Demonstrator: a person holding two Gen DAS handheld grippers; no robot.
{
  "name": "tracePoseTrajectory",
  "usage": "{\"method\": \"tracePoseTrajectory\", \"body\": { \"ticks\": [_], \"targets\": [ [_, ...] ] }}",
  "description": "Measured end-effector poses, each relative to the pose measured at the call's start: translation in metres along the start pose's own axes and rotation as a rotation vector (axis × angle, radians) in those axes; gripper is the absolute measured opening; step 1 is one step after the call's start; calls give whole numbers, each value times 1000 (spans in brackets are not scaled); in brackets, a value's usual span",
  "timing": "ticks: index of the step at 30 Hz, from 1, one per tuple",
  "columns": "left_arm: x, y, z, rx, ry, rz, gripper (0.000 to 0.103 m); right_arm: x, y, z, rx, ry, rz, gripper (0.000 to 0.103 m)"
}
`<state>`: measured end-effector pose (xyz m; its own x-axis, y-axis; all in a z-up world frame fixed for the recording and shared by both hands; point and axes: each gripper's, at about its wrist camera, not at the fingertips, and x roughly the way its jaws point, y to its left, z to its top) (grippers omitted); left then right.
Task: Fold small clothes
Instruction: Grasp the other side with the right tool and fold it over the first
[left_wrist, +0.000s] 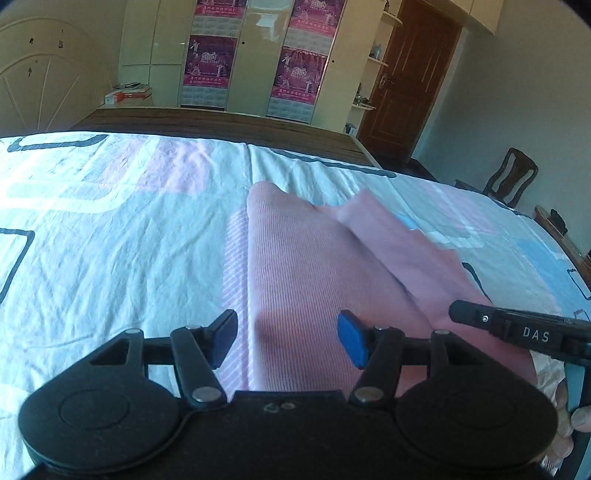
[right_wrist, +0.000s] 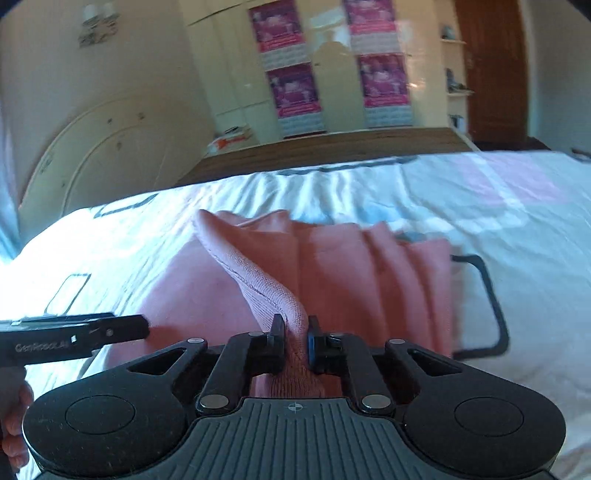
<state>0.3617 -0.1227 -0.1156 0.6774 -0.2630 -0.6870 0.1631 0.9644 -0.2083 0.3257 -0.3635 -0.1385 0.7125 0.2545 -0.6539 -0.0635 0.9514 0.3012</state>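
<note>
A pink ribbed knit garment (left_wrist: 314, 280) is spread in soft folds near the middle of a crumpled, patterned bed sheet (left_wrist: 110, 229). Its raised hem is pinched between the pressed-together jaws of the right gripper (right_wrist: 296, 338). The left gripper (left_wrist: 286, 338) is held spread above the fabric.

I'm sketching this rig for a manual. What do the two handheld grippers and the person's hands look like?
Both grippers are matte black, with two round lobes at the base and linkage arms joined by silver rivets. The left gripper has blue finger pads and a smooth body. The right gripper has a ribbed grey top plate with a crosshair mark; white "DAS" lettering shows on its side. Only bare fingertips are visible; no sleeves or cables.
</note>
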Motion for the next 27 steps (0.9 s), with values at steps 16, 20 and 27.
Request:
{"method": "tracePoseTrajectory", "body": {
  "ticks": [16, 20, 27],
  "targets": [
    [18, 2, -3, -17, 23, -18, 71, 23, -42, 9, 125, 51, 37, 61],
    [19, 4, -4, -25, 25, -16, 75, 33, -44, 18, 134, 57, 52, 23],
    [20, 2, -4, -26, 21, -10, 76, 37, -32, 24, 55, 74, 41, 8]
  ]
}}
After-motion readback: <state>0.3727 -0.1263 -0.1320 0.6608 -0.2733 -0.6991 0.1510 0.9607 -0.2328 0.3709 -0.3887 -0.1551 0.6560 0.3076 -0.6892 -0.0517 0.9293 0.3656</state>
